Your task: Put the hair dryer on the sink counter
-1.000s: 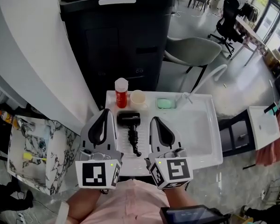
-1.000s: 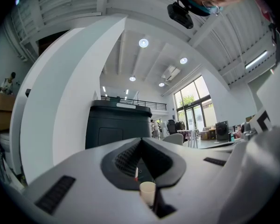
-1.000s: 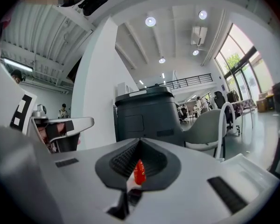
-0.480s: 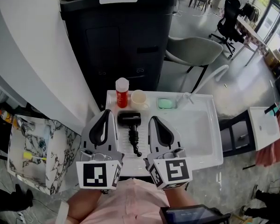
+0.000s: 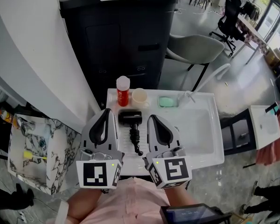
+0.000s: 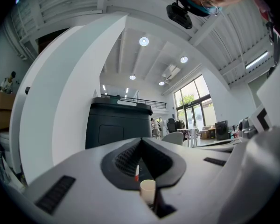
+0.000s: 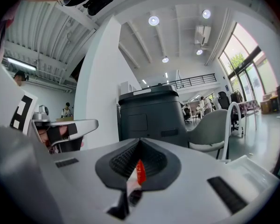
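The black hair dryer (image 5: 130,118) lies on the white sink counter (image 5: 123,149), its coiled cord (image 5: 136,142) trailing toward me. My left gripper (image 5: 105,112) is just left of it and my right gripper (image 5: 150,117) just right of it, both level and pointing away from me. Neither touches the dryer. In the left gripper view the left gripper (image 6: 141,140) has its jaws together with nothing between them. The right gripper (image 7: 140,142) looks the same in the right gripper view.
A red bottle (image 5: 123,91), a cream cup (image 5: 139,97) and a green soap (image 5: 166,101) line the counter's back edge. A faucet (image 5: 188,97) stands over the basin (image 5: 200,129) at right. A black cabinet (image 5: 116,36) and a grey chair (image 5: 196,48) stand behind.
The right gripper has edged slightly nearer the hair dryer. The left gripper and the dryer have stayed where they were.
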A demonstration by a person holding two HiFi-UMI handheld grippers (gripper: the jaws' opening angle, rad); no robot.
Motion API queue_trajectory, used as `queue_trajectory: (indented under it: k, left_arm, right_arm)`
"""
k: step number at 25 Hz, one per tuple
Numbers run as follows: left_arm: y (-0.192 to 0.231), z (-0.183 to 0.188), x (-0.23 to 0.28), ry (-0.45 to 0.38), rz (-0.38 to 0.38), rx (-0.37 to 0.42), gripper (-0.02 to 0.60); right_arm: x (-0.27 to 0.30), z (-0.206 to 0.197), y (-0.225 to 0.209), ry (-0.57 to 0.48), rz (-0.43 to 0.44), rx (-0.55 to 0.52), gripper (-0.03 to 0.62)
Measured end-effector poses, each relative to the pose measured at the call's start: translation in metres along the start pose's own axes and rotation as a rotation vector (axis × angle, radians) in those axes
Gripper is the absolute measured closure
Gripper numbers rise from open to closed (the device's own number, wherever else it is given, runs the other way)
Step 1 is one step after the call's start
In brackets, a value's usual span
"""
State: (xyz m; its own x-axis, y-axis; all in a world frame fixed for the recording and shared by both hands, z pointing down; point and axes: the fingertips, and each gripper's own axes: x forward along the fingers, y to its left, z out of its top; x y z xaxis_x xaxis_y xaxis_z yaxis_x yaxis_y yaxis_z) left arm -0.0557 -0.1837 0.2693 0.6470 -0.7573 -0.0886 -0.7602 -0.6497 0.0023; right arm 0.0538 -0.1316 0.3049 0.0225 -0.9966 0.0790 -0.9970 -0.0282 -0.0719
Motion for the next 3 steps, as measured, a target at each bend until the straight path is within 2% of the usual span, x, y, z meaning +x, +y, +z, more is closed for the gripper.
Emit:
queue_trajectory:
  k: [3]
  left_arm:
    - [0.001,-0.0008,0.001,0.001,0.0,0.0,0.572]
  right_arm:
    - [0.0017,-0.001,0.0013,0.003,0.003,-0.001,0.597]
